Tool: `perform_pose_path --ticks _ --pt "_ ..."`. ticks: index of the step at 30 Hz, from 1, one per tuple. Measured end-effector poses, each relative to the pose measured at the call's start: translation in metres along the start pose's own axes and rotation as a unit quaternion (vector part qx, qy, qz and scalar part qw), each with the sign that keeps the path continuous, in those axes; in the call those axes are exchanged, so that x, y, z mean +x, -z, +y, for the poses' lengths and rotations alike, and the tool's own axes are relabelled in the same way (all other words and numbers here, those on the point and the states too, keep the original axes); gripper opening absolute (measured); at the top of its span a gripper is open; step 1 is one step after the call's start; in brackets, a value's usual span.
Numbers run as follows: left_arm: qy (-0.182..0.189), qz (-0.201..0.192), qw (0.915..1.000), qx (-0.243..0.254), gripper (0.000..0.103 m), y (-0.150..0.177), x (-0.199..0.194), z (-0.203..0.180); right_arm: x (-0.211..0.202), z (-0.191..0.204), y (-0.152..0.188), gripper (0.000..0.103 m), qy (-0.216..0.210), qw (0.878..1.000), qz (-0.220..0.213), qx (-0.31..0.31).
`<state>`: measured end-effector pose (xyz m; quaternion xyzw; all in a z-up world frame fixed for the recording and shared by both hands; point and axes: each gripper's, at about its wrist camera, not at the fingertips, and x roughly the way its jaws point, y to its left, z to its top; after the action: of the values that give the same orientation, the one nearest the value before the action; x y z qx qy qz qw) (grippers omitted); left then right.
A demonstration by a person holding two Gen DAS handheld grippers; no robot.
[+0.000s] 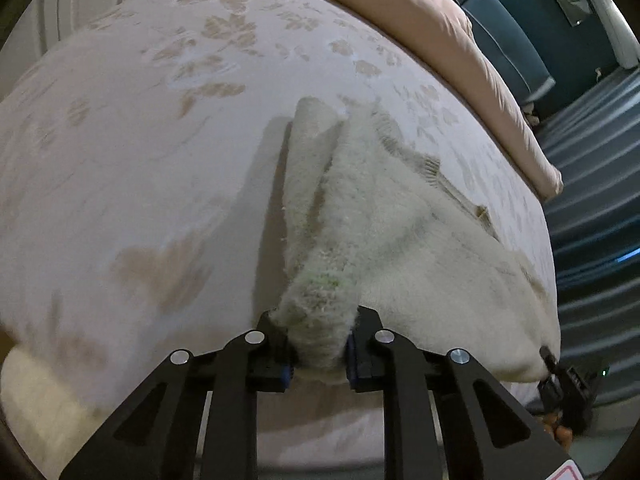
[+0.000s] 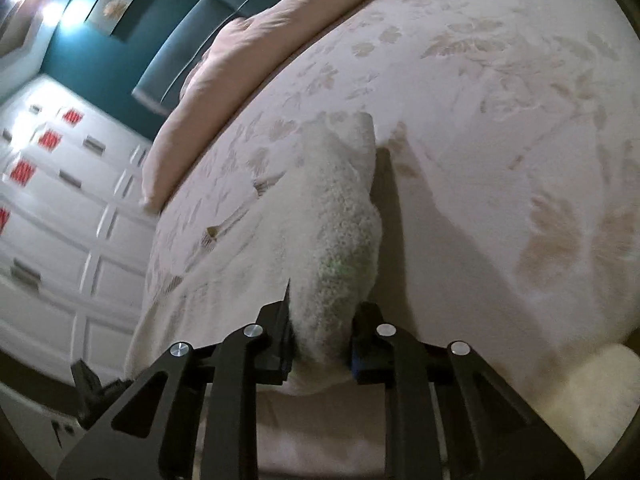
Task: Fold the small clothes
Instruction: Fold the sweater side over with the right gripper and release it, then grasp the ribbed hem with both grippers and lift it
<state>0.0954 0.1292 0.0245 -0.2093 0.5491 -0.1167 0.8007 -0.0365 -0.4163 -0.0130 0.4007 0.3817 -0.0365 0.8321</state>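
Early stage of the fold. The fuzzy cream garment (image 1: pixel 384 216) lay on the bed (image 1: pixel 132 152) near its edge, bunched and unfolded. Left gripper (image 1: pixel 320 344) and right gripper (image 2: pixel 322 340) each had jaws clamped on a near corner; the folding itself remained to be done.

The fluffy garment's (image 1: pixel 384 216) pinched corners vanish between the tongs; its far sleeve lies folded under.

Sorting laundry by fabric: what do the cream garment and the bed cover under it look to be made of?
Cream garment: looks like a fuzzy knit or fleece, matte, with loose fibres along its edges and ribbed trim; the exact fibre cannot be told. Bed cover: seems a smooth woven cloth, pale with a tan leaf pattern, slightly textured.
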Motion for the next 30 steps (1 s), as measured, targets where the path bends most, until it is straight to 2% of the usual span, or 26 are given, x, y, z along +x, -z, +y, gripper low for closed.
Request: perform_pose_path --ticks 3,7,8,9,10,13,14,16,18,20,22,25,26,28,30 --pt "-0.005 0.022 0.9997 -0.003 0.016 0.036 -0.017 0.018 -0.021 -0.014 0.031 0.02 0.019 0.999 0.032 -0.007" --pt "-0.045 0.043 0.9979 0.017 0.017 0.083 -0.014 0.032 -0.02 -0.025 0.073 0.023 0.102 0.99 0.077 -0.063" --pt "-0.054 0.037 0.9978 0.015 0.017 0.089 -0.015 0.033 -0.02 -0.025 0.077 0.026 0.127 0.986 0.079 -0.072" --pt "-0.049 0.03 0.9983 0.009 0.017 0.088 -0.018 0.032 -0.023 -0.024 0.075 0.027 0.131 0.986 0.073 -0.072" --pt "-0.038 0.018 0.9991 0.002 0.017 0.084 -0.024 0.03 -0.028 -0.021 0.07 0.027 0.128 0.987 0.061 -0.07" --pt "-0.03 -0.037 0.9986 0.023 0.021 0.058 -0.047 0.012 -0.05 0.002 0.046 0.049 0.137 0.986 -0.009 -0.099" --pt "-0.03 -0.057 0.9971 0.04 0.029 0.046 -0.051 0.002 -0.053 0.013 0.034 0.062 0.132 0.984 -0.032 -0.119" --pt "-0.04 -0.084 0.9936 0.064 0.042 0.026 -0.054 -0.013 -0.05 0.029 0.019 0.066 0.122 0.981 -0.055 -0.144" --pt "-0.043 -0.107 0.9902 0.08 0.063 0.0 -0.044 -0.029 -0.028 0.04 -0.003 0.072 0.123 0.977 -0.06 -0.163" --pt "-0.042 -0.102 0.9906 0.081 0.069 -0.019 -0.024 -0.04 0.006 0.051 -0.02 0.073 0.131 0.976 -0.05 -0.166" --pt "-0.048 -0.085 0.9922 0.078 0.069 -0.032 0.001 -0.043 0.031 0.049 -0.026 0.076 0.137 0.978 -0.036 -0.153" --pt "-0.063 -0.041 0.9958 0.052 0.069 -0.046 0.049 -0.035 0.067 0.044 -0.028 0.079 0.147 0.98 -0.003 -0.138" --pt "-0.058 -0.028 0.997 0.042 0.069 -0.047 0.06 -0.03 0.077 0.042 -0.027 0.078 0.152 0.979 0.008 -0.136" --pt "-0.044 -0.015 0.9981 0.04 0.062 -0.045 0.068 -0.024 0.089 0.041 -0.027 0.055 0.159 0.977 0.026 -0.142" --pt "-0.036 -0.001 0.9962 0.08 0.009 -0.046 0.077 -0.032 0.089 0.047 -0.03 0.008 0.157 0.975 0.037 -0.156"
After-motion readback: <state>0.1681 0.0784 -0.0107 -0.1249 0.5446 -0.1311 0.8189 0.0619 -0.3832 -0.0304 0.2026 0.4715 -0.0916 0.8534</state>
